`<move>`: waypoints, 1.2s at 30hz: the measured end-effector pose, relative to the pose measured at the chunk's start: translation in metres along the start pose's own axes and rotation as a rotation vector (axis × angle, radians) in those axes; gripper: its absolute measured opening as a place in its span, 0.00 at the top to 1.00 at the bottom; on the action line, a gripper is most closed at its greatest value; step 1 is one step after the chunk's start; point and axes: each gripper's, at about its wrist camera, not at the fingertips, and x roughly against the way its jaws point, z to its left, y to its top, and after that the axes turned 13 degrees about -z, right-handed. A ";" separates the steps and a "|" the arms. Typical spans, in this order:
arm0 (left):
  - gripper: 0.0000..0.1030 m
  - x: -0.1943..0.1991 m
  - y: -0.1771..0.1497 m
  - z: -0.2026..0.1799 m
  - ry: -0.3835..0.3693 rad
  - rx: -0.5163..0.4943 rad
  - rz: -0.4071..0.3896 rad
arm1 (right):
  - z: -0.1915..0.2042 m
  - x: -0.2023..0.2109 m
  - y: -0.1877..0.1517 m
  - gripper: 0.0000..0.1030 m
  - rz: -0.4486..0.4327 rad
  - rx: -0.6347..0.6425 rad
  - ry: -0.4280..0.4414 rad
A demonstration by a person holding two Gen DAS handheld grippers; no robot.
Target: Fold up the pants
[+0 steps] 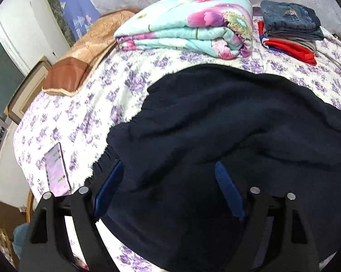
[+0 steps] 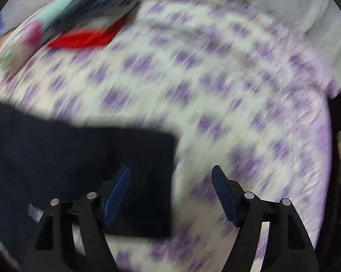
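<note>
Dark navy pants [image 1: 215,113] lie spread on a bed with a purple-flowered sheet [image 1: 91,95]. The gathered waistband runs along their left edge. My left gripper [image 1: 169,167] hangs over the waist end, open, with its blue pads [image 1: 111,185] apart above the cloth and not pressing it. The right wrist view is blurred. It shows the square end of a pants leg [image 2: 79,154] flat on the sheet [image 2: 215,90]. My right gripper [image 2: 170,170] is open above that leg's right edge, left finger over the cloth, right finger over bare sheet.
A folded floral quilt [image 1: 188,22] lies at the back of the bed. To its right is a stack of folded jeans [image 1: 290,20] with red garments [image 1: 290,49] under it. A phone [image 1: 57,170] lies on the sheet at left and a brown pillow [image 1: 68,72] beyond it. The bed's edge [image 2: 324,136] is at right.
</note>
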 end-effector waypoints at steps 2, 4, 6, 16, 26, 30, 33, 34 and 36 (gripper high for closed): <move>0.22 -0.006 -0.003 0.001 0.001 0.040 0.025 | 0.002 -0.008 -0.029 0.27 0.053 -0.042 0.016; 0.22 -0.012 -0.006 0.002 -0.001 0.082 0.044 | 0.009 -0.021 -0.049 0.77 0.071 -0.122 0.074; 0.22 -0.020 -0.008 0.000 0.008 0.080 0.070 | 0.019 -0.015 -0.050 0.87 -0.005 -0.132 0.082; 0.22 -0.038 0.017 0.019 0.024 0.060 0.017 | -0.031 -0.003 -0.084 0.50 0.079 -0.199 -0.233; 0.17 -0.104 0.081 0.034 -0.113 -0.137 -0.058 | 0.068 0.032 -0.009 0.29 -0.143 -0.114 -0.100; 0.17 -0.149 0.094 0.032 -0.171 -0.202 -0.017 | 0.116 0.037 0.006 0.28 -0.151 -0.122 -0.019; 0.36 -0.171 0.099 0.027 -0.239 -0.246 0.022 | 0.145 0.035 0.008 0.27 -0.130 -0.110 0.048; 0.41 -0.180 0.100 0.022 -0.282 -0.269 0.058 | 0.153 0.032 0.008 0.27 -0.113 -0.110 0.069; 0.41 -0.191 0.100 0.016 -0.326 -0.302 0.077 | 0.163 0.028 0.007 0.27 -0.096 -0.112 0.096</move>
